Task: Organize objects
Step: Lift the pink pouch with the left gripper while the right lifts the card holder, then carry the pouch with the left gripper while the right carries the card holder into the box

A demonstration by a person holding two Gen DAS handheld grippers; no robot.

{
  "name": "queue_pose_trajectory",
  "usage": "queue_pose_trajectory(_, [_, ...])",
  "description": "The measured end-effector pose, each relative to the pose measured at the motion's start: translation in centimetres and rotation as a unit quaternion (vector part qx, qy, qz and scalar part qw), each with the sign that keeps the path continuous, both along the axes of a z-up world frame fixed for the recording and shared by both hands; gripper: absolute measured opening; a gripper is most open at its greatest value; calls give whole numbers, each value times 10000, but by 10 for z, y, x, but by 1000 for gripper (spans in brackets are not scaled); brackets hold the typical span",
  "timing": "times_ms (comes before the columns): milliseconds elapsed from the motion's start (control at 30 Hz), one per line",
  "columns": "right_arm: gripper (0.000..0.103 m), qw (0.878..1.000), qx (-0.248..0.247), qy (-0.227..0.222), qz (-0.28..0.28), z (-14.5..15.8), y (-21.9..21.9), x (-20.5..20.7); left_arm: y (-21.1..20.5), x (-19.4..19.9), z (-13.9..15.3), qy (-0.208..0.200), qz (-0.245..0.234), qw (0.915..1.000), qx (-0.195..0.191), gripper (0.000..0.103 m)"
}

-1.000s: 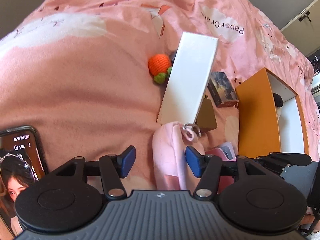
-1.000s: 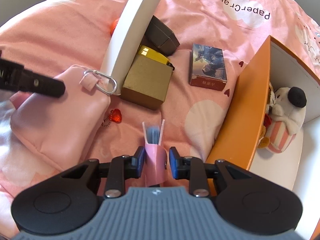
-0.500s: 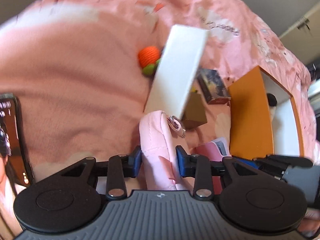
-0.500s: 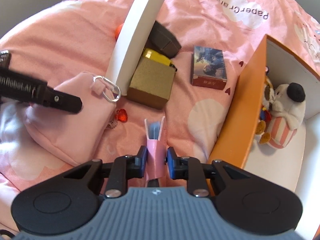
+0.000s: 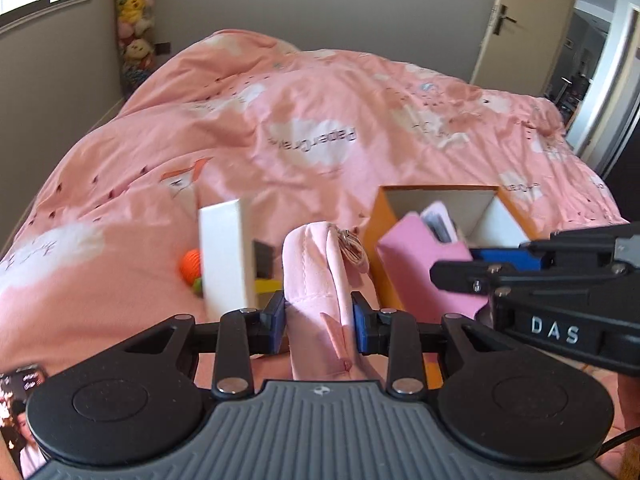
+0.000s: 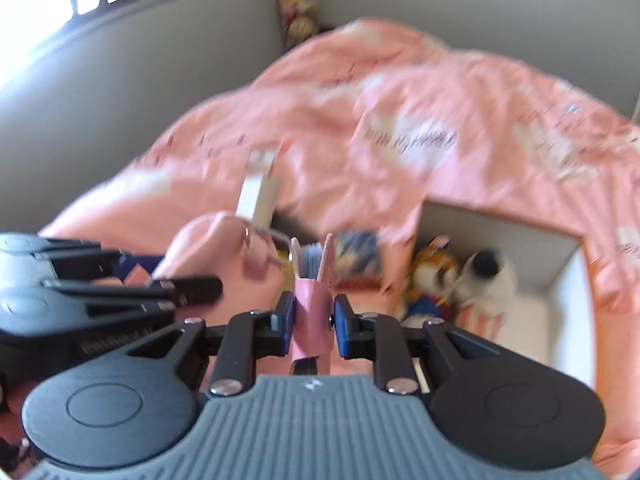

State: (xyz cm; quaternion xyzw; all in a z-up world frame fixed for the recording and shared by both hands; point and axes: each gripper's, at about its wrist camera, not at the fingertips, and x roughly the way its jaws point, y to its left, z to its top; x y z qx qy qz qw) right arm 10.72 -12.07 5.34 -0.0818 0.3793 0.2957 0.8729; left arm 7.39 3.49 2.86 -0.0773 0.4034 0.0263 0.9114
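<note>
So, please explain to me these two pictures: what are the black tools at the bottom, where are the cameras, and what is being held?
There is no robot. A person holds a two-finger gripper in each hand, and each gripper carries a wide-angle camera that looks forward along its fingers.

In the left camera's picture, the left gripper is shut on a soft pink pouch with a metal ring.

In the right camera's picture, the right gripper is shut on a small pink card holder.

Below is a bed with a pink duvet. On it lie an orange box with plush toys inside, a white box and an orange crochet ball.
</note>
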Motion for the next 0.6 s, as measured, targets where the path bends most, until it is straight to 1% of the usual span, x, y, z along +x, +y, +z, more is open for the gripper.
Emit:
queue_pose_trajectory(133, [22, 9991, -41, -292, -310, 14, -23, 1, -29, 13, -3, -50, -363, 9993, 101, 37])
queue_pose_trajectory(233, [22, 9978, -148, -334, -552, 16, -47, 7, -52, 24, -8, -61, -703, 9974, 115, 37])
queue_pose_trajectory(300, [22, 9965, -230, -325, -731, 13, -61, 12, -66, 34, -13, 11, -920, 9957, 83, 37])
queue_pose_trajectory(400, [22, 9943, -334, -276, -974, 8, -82, 21, -83, 51, -20, 97, -1148, 9933, -69, 36])
queue_pose_trajectory(500, [22, 9919, -361, -155, -1208, 1, -103, 34, -92, 70, -28, 113, -1355, 9901, -357, 36])
queue_pose_trajectory(600, [22, 9895, -310, 69, -1413, -8, -120, 53, -92, 96, -36, 222, -1449, 9862, -764, 35])
